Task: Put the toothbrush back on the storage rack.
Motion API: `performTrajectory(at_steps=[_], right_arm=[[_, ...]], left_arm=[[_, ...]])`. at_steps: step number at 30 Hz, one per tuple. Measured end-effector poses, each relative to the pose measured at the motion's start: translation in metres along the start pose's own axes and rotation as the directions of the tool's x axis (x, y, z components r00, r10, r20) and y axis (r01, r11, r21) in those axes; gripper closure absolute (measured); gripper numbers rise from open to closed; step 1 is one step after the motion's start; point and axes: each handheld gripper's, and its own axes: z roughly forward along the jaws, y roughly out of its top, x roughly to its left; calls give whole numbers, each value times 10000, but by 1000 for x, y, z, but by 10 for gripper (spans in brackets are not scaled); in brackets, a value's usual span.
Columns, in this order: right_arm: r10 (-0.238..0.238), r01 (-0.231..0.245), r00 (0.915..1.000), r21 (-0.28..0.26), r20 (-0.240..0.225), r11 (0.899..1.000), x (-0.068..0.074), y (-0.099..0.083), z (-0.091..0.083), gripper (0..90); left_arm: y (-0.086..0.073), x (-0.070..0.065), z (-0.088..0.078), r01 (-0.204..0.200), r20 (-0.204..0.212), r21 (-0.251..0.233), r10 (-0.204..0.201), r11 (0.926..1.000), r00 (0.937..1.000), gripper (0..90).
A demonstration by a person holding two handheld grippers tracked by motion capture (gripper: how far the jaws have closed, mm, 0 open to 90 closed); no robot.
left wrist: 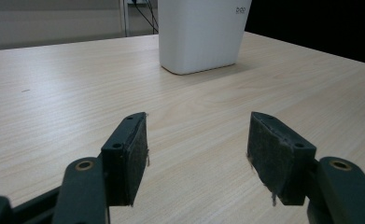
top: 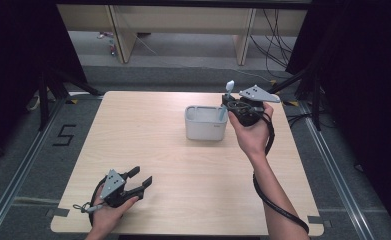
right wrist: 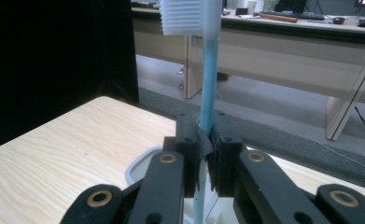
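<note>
One wooden table (top: 183,170) carries one white container (top: 206,122), and there is one toothbrush (top: 227,95), blue-handled with white bristles. Two grippers are in play. The right gripper (top: 229,106) is clamped on the toothbrush handle, holding it upright with the bristle head on top, just at the right-hand rim of the container; its lower end dips toward the container's opening. The left gripper (top: 141,178) rests low near the table's front left, jaws spread apart with nothing between them, well apart from the container, which stands ahead of it. Beyond the table stand desks (top: 183,22) with trailing cables (top: 275,42); black curtains (top: 368,100) flank both sides
</note>
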Motion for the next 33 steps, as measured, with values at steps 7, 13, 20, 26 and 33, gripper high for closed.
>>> performTrajectory(at_steps=[7, 13, 20, 26, 33], right_arm=[[75, -75, 10000, -24, 25, 10000, -4, -1, 5, 842], [336, -336, 9991, -23, 271, 9994, -9, -2, 7, 842], [397, -391, 9983, -162, 423, 9991, -14, -4, 9, 842], [272, -252, 9977, -324, 626, 9992, -18, -5, 13, 842], [431, -414, 9963, -244, 737, 9988, -24, -7, 19, 842]], left_arm=[[0, 0, -1, 101, -14, 10, -101, 9999, 9999, 376], [-1, -1, 0, 314, 35, -192, -314, 9993, 9995, 376], [-1, -1, 1, 177, 20, -191, -177, 9997, 9998, 377], [-1, -1, 0, 282, -5, -174, -283, 9995, 9996, 379], [-1, -1, 0, 355, 6, -172, -355, 9992, 9994, 380]])
